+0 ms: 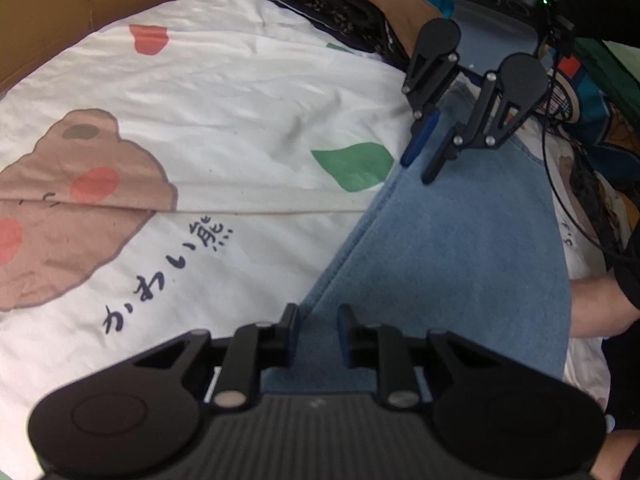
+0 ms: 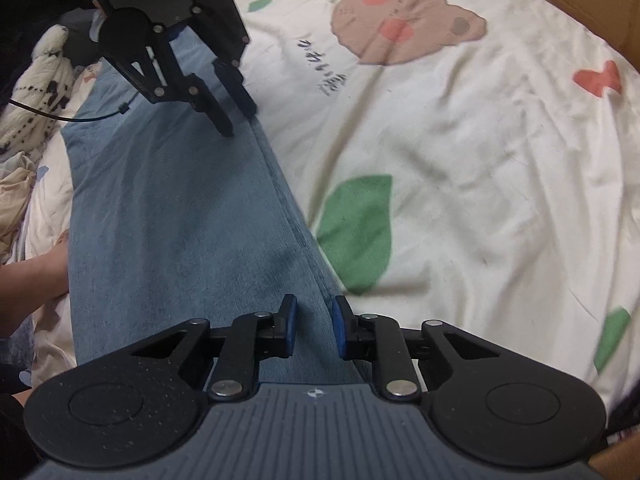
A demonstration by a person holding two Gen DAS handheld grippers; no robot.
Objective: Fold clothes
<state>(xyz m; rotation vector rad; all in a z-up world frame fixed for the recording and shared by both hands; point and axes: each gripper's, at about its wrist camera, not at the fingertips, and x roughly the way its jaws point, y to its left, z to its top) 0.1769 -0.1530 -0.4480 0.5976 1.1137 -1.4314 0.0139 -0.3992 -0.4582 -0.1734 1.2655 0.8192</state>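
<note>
Your left gripper (image 1: 318, 334) sits right over the seamed long edge of the blue garment (image 1: 452, 248), jaws narrowed with that edge running up between them; I can't tell from either view whether the pads actually press the cloth or just straddle it. Same story for your right gripper (image 2: 314, 330): narrow gap, garment edge between the pads, contact not confirmable. The garment is a long folded strip lying flat on the bear-print sheet (image 1: 224, 100), and its long axis runs straight from one gripper to the other, so each hand is parked at an opposite end of the same edge. That's the relation that matters: both claws are on the edge facing the open sheet, the far edge lies toward your body side, where a bare forearm (image 2: 28, 276) rests beside the cloth. Both grippers pitch steeply down at the bed, fingertips low on the fabric. My read: next is lifting that edge with both hands together; keep them level with each other or the strip will skew. Further out, dark patterned clothing (image 1: 320, 4) and a cardboard wall (image 1: 80, 4) sit beyond the sheet, well apart from the work.
</note>
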